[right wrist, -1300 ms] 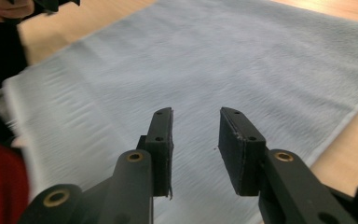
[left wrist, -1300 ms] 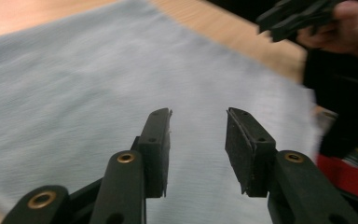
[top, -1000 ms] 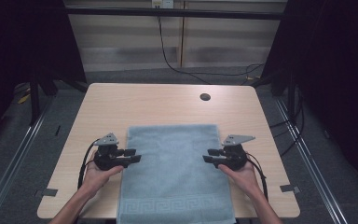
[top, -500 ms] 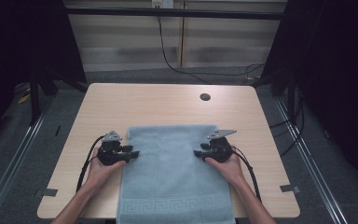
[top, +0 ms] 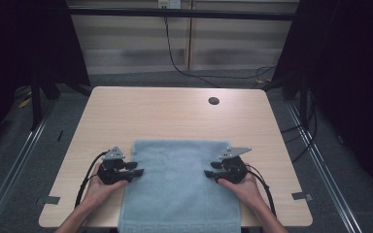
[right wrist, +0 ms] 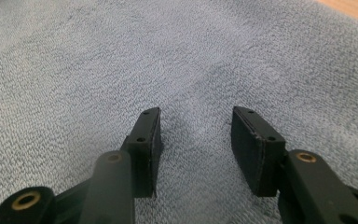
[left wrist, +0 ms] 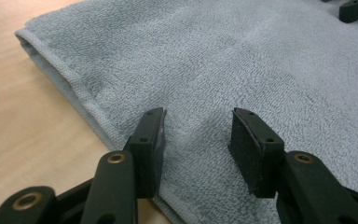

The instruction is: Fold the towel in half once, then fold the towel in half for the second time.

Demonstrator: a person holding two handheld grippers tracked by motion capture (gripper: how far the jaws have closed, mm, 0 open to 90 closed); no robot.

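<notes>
A pale blue terry towel (top: pixel 177 187) lies flat on the light wooden table (top: pixel 175 114)'s near half — left gripper (top: pixel 137 171) and right gripper (top: pixel 210 174) hover at its side edges, fingers open, having just widened, gripping nothing.

Your towel (top: pixel 177 187) is pale blue-grey terry, folded and lying flat on the near middle of the table, its hemmed far edge square, its near end hanging over the table's edge.
</notes>
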